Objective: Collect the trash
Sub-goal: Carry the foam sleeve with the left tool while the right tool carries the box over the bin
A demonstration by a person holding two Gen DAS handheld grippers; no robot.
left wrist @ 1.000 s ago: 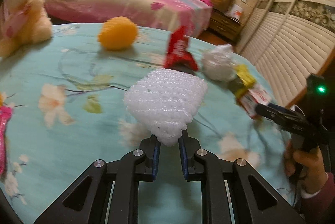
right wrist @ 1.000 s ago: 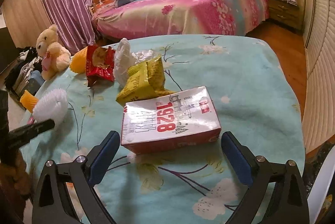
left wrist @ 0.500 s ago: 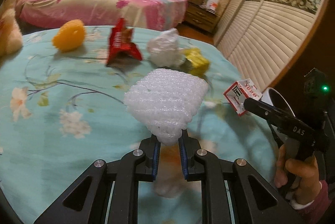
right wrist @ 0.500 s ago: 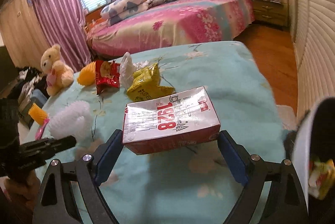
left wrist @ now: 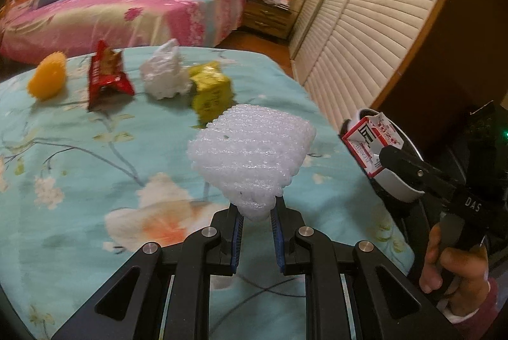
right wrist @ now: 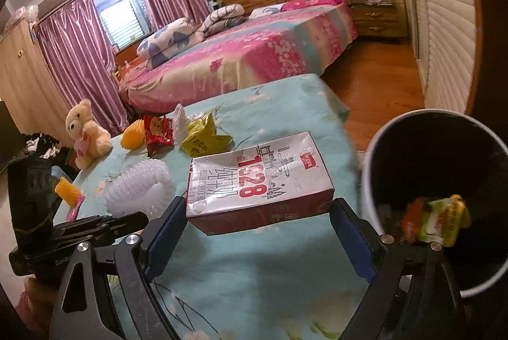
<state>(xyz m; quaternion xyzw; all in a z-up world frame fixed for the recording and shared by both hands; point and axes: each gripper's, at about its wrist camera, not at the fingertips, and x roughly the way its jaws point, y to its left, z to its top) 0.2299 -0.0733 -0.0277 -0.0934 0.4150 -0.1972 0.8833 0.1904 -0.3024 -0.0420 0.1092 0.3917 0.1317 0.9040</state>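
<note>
My left gripper [left wrist: 255, 221] is shut on a white foam net wrap [left wrist: 252, 159] and holds it above the teal floral table [left wrist: 95, 168]. My right gripper [right wrist: 257, 225] is shut on a red and white milk carton [right wrist: 257, 181], held near the table's right edge beside a white trash bin [right wrist: 374, 149] that has wrappers inside. The carton [left wrist: 370, 143] and bin rim [left wrist: 397, 190] also show at the right of the left wrist view. A red snack bag [left wrist: 106, 76], a crumpled white bag [left wrist: 165, 74] and a yellow packet [left wrist: 211, 90] lie at the table's far side.
An orange foam ball [left wrist: 47, 81] lies far left on the table. A teddy bear [right wrist: 85, 133] sits at the table's left edge, with an orange brush [right wrist: 68, 192] nearby. A pink bed [right wrist: 241, 60] stands behind; slatted wardrobe doors [left wrist: 349, 54] are on the right.
Both grippers have swung right with their loads. The carton has been lifted off the table to beside the bin, which has come into view. The foam wrap has followed toward the table's right edge.
</note>
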